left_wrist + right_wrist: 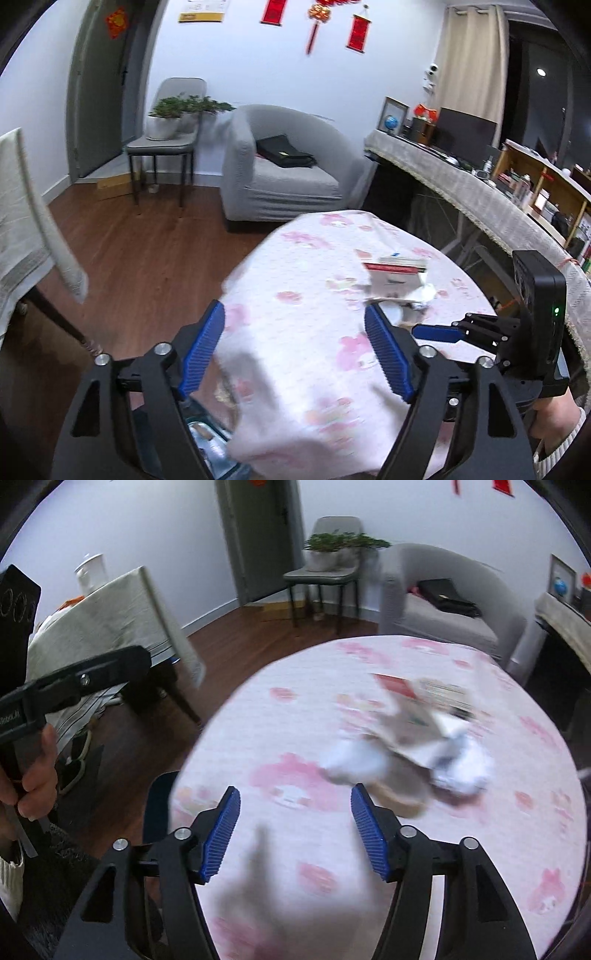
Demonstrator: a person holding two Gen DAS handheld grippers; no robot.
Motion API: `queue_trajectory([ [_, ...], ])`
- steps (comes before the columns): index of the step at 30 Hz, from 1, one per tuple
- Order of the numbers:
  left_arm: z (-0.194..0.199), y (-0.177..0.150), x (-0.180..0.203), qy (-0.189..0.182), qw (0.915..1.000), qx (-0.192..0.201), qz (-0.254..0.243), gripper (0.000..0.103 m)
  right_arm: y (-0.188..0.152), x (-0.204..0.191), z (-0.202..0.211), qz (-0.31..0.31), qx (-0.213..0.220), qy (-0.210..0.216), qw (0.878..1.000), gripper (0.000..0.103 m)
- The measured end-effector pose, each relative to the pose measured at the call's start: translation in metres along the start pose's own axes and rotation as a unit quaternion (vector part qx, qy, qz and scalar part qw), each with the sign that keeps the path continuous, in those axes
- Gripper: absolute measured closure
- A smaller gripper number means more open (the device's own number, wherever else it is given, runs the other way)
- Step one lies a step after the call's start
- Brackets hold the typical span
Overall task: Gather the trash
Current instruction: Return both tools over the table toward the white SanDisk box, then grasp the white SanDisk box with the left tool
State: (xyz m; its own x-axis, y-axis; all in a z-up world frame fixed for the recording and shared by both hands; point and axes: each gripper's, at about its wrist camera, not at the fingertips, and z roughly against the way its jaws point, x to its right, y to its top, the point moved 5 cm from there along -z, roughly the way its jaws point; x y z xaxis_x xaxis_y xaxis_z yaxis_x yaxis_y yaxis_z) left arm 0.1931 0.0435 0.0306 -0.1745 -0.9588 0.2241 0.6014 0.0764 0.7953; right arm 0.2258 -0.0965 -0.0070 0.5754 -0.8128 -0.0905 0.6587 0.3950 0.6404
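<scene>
A heap of trash lies on a round table with a pink flowered cloth [303,288]: a flattened white and red carton [397,275] over crumpled white paper [424,295]. In the right wrist view the carton [417,716] and the paper wads [461,771] lie just ahead and right of my right gripper [293,829], which is open and empty. My left gripper [295,349] is open and empty above the table's near left edge, short of the heap. The right gripper also shows in the left wrist view [439,332], beside the heap.
A grey armchair [284,162] with a black bag stands beyond the table. A chair with potted plants [166,140] is by the door. A long cloth-covered counter [480,195] runs along the right. Another cloth-covered table [99,620] stands at the left over wooden floor.
</scene>
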Motion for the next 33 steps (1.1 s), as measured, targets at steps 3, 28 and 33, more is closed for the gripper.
queue_trajectory([
  [3, -0.017, 0.001, 0.017, -0.012, 0.9999, -0.005, -0.007, 0.014, -0.007, 0.023, 0.011, -0.014, 0.005, -0.011, 1.000, 0.035],
  [28, -0.156, 0.002, 0.086, -0.133, 0.9884, -0.070, 0.021, 0.007, -0.017, 0.138, 0.026, -0.079, 0.010, 0.004, 0.997, 0.019],
  [33, -0.168, 0.005, 0.091, -0.167, 0.9831, -0.066, 0.033, 0.007, -0.011, 0.142, 0.022, -0.071, 0.008, 0.018, 0.997, 0.019],
])
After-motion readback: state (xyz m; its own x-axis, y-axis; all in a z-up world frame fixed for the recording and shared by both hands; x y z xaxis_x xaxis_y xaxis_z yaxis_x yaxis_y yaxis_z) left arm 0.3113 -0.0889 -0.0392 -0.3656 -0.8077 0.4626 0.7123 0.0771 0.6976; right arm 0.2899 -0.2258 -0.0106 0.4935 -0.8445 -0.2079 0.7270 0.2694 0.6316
